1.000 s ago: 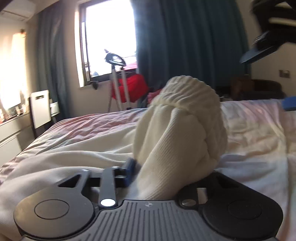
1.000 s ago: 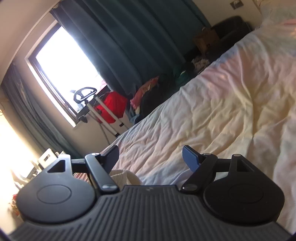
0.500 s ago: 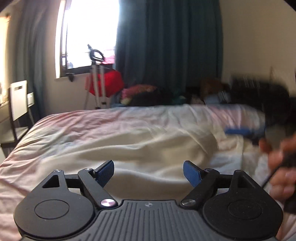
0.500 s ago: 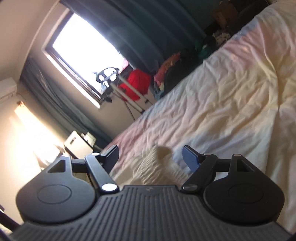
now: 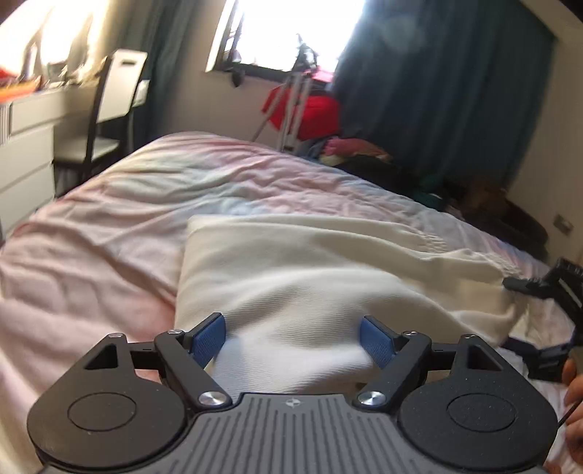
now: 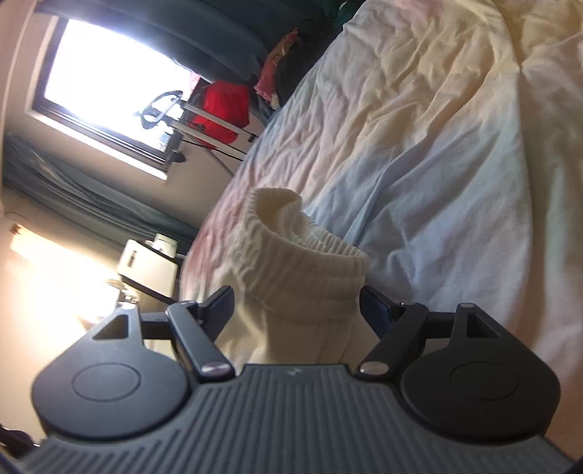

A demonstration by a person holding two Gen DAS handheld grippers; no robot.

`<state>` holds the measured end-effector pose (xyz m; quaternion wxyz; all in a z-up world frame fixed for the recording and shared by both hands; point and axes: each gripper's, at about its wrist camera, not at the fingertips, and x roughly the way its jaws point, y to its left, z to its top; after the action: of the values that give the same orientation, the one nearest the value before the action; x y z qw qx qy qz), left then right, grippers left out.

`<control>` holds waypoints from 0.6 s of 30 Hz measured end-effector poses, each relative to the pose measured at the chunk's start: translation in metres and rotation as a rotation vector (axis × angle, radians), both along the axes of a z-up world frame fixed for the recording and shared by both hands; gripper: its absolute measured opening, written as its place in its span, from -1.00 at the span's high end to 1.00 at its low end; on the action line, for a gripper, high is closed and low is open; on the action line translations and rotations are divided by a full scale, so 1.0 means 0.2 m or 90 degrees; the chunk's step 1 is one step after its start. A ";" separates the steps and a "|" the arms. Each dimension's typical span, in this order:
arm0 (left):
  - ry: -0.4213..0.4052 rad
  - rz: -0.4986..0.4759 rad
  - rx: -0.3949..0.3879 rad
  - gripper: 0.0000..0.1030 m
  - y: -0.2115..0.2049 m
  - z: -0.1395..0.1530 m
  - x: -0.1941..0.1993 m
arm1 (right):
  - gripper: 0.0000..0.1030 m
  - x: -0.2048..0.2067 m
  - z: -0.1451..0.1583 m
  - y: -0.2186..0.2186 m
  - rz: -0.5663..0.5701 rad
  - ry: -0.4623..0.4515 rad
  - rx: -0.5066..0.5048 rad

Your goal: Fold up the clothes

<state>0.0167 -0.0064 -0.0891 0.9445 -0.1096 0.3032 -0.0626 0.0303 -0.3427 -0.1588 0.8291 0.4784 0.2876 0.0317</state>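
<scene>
Sweater [image 5: 328, 277] flat on bed [image 5: 91, 255], left edge straight, bare bedding beyond. Left gripper [image 5: 291, 339] jaws apart, just opened, above fabric. Right gripper [image 6: 295, 310] jaws apart, ribbed cuff [image 6: 302, 255] between.

Bright window [image 5: 291, 32], dark teal curtains [image 5: 437, 91], chair [image 5: 109, 109] beside bed [image 5: 91, 255].

A bright window [image 5: 291, 32] sits at twelve o'clock, dark teal curtains [image 5: 437, 94] at one. A red bag [image 5: 309, 113] hangs on a metal stand below. At ten o'clock, a white-backed chair [image 5: 109, 105] faces pale drawers [image 5: 25, 146].
</scene>
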 end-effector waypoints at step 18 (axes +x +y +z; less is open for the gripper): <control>0.000 -0.018 0.009 -0.61 -0.02 -0.01 -0.07 | 0.17 -0.09 0.06 0.07 -0.043 0.031 -0.149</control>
<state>0.0032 -0.0101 -0.0906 0.9442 -0.0988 0.3053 -0.0742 0.0129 -0.3290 -0.1466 0.8726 0.3881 0.2935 -0.0416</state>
